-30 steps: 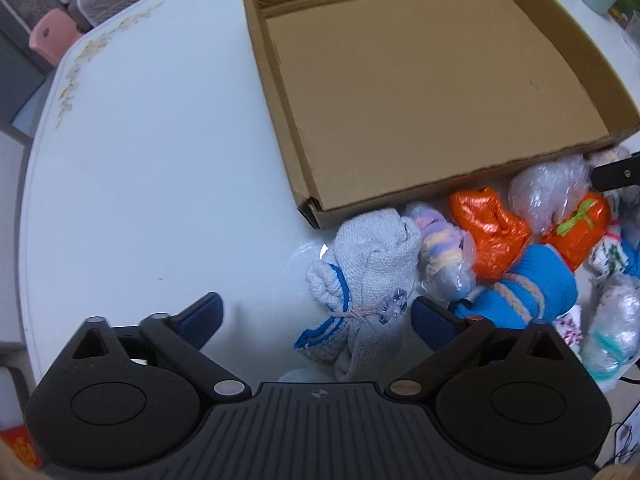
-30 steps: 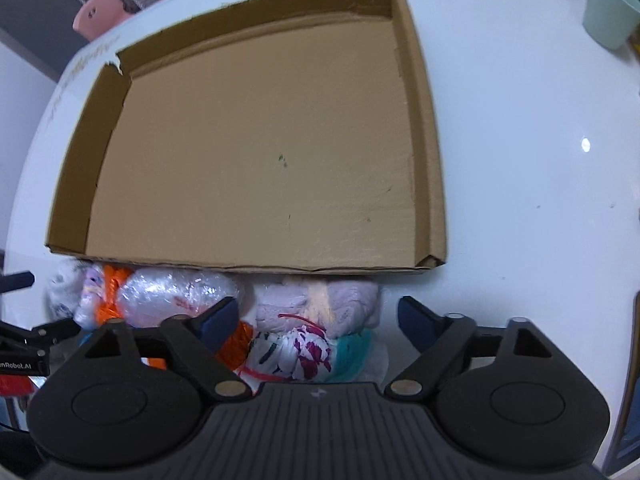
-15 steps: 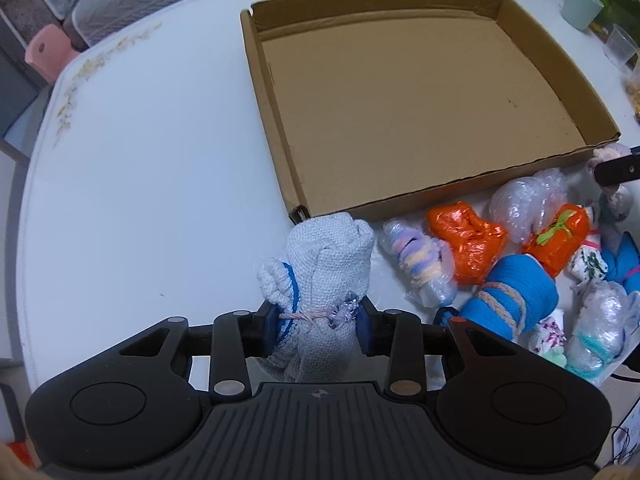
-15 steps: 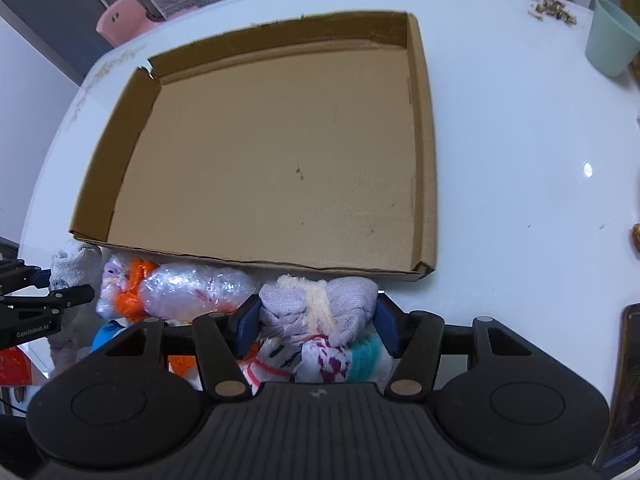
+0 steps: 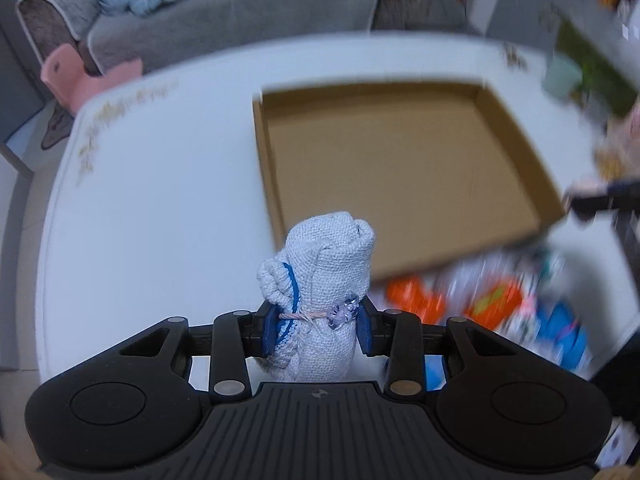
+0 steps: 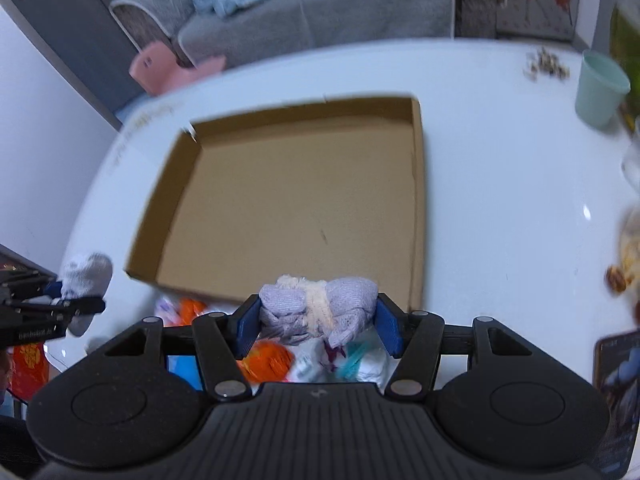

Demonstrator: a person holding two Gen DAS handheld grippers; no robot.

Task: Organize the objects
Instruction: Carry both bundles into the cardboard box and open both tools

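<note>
My left gripper is shut on a rolled pale blue-white sock bundle and holds it upright above the white table, near the front left corner of the shallow cardboard box. My right gripper is shut on a lilac sock bundle with a cream band, lifted in front of the box's near wall. Several wrapped orange, blue and clear bundles lie on the table before the box; they also show under the right gripper. The left gripper with its sock shows at the left of the right wrist view.
A mint cup stands at the table's far right by some crumbs. A phone and snacks lie at the right edge. A grey sofa and a pink stool stand beyond the table.
Both grippers closed on their sock bundles and have lifted them off the table, rising and pulling back so the box looks smaller and farther away.
</note>
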